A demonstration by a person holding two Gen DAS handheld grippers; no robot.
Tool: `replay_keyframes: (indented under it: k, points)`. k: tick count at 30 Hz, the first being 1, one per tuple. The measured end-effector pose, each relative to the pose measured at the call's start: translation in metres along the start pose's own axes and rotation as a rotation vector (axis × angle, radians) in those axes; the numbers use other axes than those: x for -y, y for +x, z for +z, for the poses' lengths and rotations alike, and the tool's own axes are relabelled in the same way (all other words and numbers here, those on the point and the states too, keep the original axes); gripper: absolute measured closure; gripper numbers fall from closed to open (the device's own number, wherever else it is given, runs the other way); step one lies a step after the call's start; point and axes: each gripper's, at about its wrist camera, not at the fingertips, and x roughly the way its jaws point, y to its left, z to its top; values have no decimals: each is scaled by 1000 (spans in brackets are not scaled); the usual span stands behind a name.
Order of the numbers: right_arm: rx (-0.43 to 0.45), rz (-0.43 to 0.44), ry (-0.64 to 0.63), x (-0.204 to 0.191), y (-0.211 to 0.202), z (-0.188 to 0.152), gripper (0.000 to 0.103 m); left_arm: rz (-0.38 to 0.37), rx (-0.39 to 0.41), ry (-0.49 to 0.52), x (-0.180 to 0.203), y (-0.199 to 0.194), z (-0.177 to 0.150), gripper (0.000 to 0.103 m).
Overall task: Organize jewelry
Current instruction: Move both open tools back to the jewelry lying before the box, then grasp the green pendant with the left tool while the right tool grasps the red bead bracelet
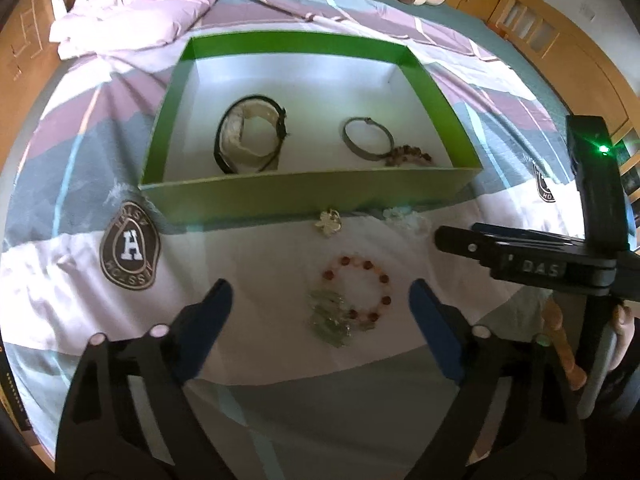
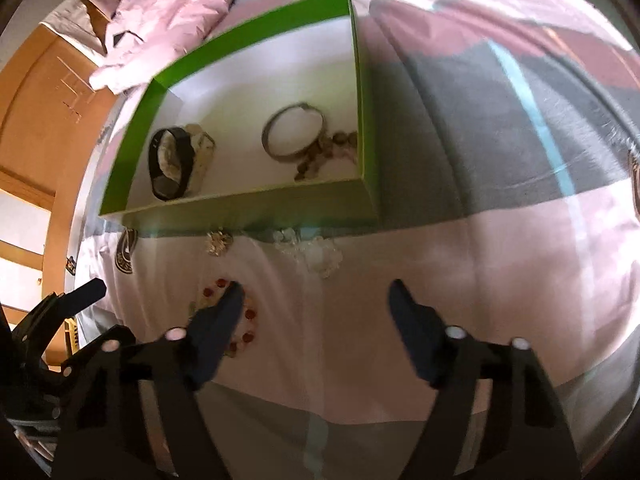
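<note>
the red bead bracelet point(image 1: 362, 290) lies on the bedsheet point(image 1: 248, 264) in front of the green box point(image 1: 308, 196), overlapping a pale green bead piece point(image 1: 330, 318). it looks light, limp and slippery, best pinched across one strand. the left gripper point(image 1: 320, 298) hangs wide apart over it; the right gripper point(image 2: 316, 302) is wide too, empty. only the right wrist view clearly shows the clear bead bracelet point(image 2: 316, 252).

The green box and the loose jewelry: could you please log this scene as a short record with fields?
surface: patterned bedsheet
green box: open
inside box: black watch; grey bangle; brown bead bracelet
outside box: red bead bracelet; green trinket; gold charm; clear bead bracelet
left tongs: open, empty
right tongs: open, empty
</note>
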Motion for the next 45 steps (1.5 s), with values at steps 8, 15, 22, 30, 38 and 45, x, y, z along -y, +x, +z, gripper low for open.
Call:
replay_keyframes:
  k: [8,15,22,30,38,45]
  points:
    - [-19,18,-55,-13,4,-7,34,-43,-43,-22,-1,13,-2,22]
    - [-11,6,-16,-5,0,-4,34,-123,-126,-65,-2,37,-5,57]
    - [-8,21,5,0,-5,-2,34,-109,-164,-49,9,54,-10,70]
    - [-12,-8,-40,-8,-2,-5,34,-55,-178,-35,16,67,-14,96]
    - [-16,4,-23,-4,-4,-5,34,-39,-130,-45,12,42,-11,96]
    - [-19,18,-30,-7,-5,-6,34,-65,12,-51,0,-22,-7,96]
